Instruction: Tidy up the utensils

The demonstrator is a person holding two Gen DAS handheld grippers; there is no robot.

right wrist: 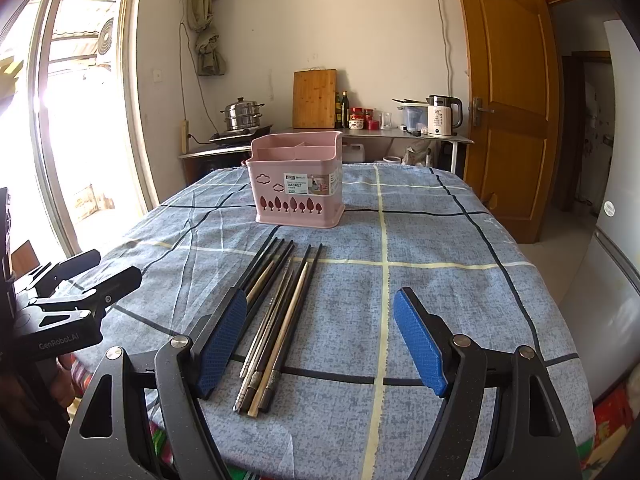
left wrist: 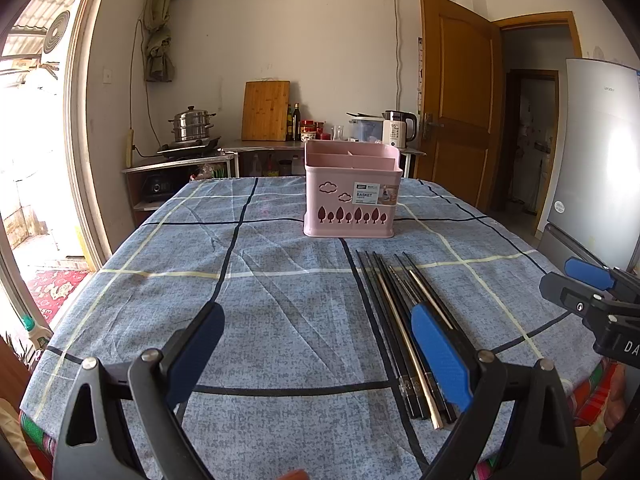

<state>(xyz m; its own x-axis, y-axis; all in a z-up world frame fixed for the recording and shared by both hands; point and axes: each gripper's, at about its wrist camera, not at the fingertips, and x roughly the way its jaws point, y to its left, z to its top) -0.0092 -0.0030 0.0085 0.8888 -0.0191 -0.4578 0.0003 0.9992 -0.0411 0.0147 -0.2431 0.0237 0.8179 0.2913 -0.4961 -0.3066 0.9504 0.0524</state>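
Note:
A bundle of several chopsticks, black, wooden and metal, lies on the blue checked tablecloth in front of a pink utensil basket with empty compartments. My left gripper is open and empty, its right finger over the chopsticks' near ends. My right gripper is open and empty, the chopsticks lying just inside its left finger. The basket stands upright beyond them. Each gripper shows at the edge of the other's view.
The table's near edge drops off just below the grippers. A fridge stands to the right, a wooden door behind it. A counter at the back wall holds a pot, cutting board, bottles and kettle.

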